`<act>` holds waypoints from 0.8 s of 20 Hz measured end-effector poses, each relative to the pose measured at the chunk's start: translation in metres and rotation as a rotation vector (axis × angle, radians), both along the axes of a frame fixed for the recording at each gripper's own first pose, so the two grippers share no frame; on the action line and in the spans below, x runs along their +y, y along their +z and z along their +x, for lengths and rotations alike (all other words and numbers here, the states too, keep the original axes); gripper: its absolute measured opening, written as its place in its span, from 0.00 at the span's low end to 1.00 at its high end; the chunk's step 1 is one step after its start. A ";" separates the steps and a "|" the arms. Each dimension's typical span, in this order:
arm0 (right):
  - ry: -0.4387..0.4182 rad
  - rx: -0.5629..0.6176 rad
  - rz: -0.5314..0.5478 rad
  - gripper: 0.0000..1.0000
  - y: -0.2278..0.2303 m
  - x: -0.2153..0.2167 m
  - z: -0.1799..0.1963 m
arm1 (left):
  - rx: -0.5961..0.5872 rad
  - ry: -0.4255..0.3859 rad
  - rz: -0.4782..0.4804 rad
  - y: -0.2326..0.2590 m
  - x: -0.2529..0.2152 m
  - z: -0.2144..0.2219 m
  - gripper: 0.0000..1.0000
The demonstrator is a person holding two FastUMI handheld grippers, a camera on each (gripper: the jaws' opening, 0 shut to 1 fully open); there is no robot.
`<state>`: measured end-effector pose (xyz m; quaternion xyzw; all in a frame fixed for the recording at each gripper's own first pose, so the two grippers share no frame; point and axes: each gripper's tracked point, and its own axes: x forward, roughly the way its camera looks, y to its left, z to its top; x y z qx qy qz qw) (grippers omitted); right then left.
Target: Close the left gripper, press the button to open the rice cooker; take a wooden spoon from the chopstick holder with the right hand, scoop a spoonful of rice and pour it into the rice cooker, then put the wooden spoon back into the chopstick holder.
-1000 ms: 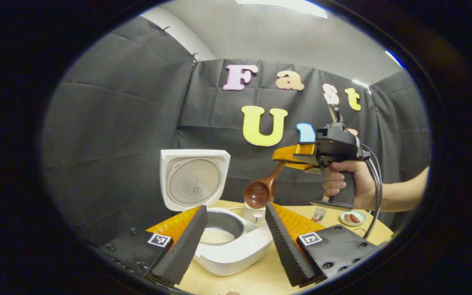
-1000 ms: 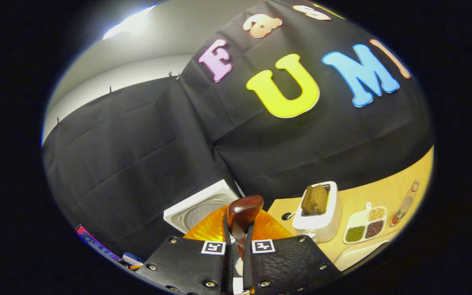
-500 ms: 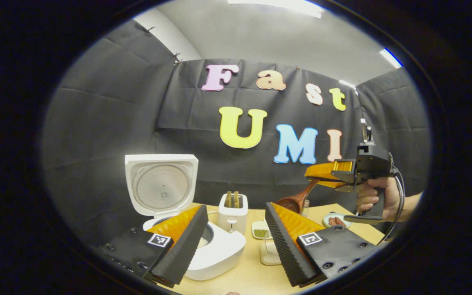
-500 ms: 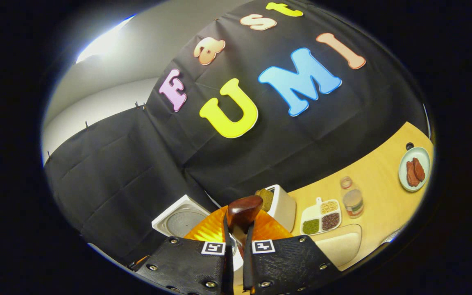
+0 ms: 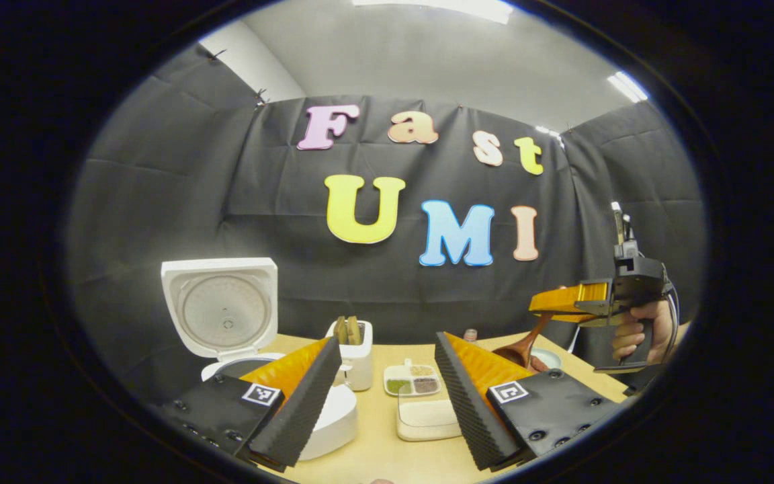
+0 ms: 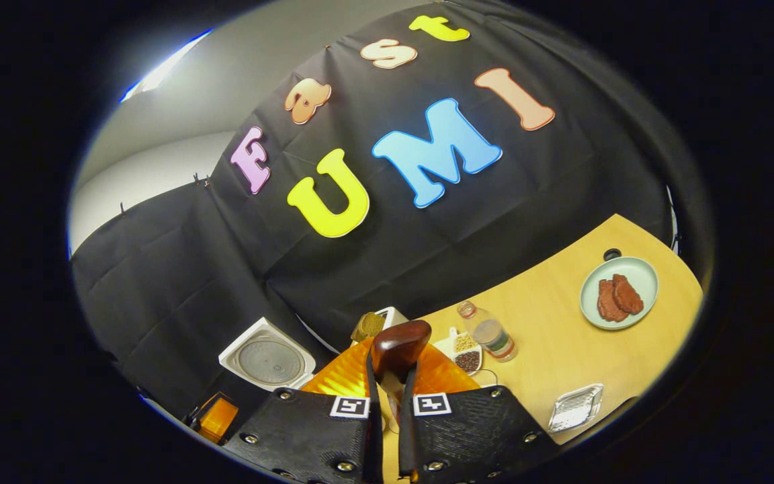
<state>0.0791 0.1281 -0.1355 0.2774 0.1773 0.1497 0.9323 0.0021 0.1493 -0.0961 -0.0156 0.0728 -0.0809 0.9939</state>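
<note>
The white rice cooker [image 5: 333,418] stands at the left with its lid [image 5: 220,308] up; that lid [image 6: 267,363] also shows low in the right gripper view. My left gripper [image 5: 387,380] is open and holds nothing, its fingers framing the white chopstick holder [image 5: 355,349] and a clear box of rice [image 5: 427,418]. At the far right a hand [image 5: 639,329] holds my right gripper [image 5: 565,302], shut on the wooden spoon [image 5: 520,349], whose bowl hangs down over the table. In the right gripper view the spoon's dark bowl [image 6: 397,343] sticks up between the fingers of the right gripper [image 6: 387,386].
On the wooden table [image 6: 562,336] are a divided dish of grains [image 5: 412,385], a small bottle [image 6: 488,333], a pale plate with brown pieces [image 6: 619,292] and a small shiny tray [image 6: 575,407]. The chopstick holder [image 6: 377,323] stands behind the spoon's tip.
The right gripper has carried the spoon from over the cooker to the right and lower. In the left gripper view the cooker has slid leftward and the rice box has come into sight.
</note>
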 end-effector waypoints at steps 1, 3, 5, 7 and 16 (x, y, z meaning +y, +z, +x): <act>-0.013 -0.001 -0.009 0.09 -0.003 -0.011 -0.002 | 0.000 -0.003 -0.008 0.000 -0.005 0.001 0.97; -0.043 0.012 -0.041 0.09 -0.018 -0.030 -0.007 | -0.001 -0.007 -0.019 0.001 -0.013 0.004 0.99; -0.071 0.030 -0.050 0.09 -0.027 -0.049 -0.010 | 0.000 -0.013 -0.011 0.001 -0.020 0.005 0.97; -0.099 0.047 -0.048 0.09 -0.036 -0.066 -0.012 | 0.002 -0.015 0.008 0.002 -0.024 0.006 0.97; -0.173 0.124 -0.135 0.09 -0.081 -0.133 -0.016 | 0.025 0.028 0.033 0.000 -0.031 0.010 1.00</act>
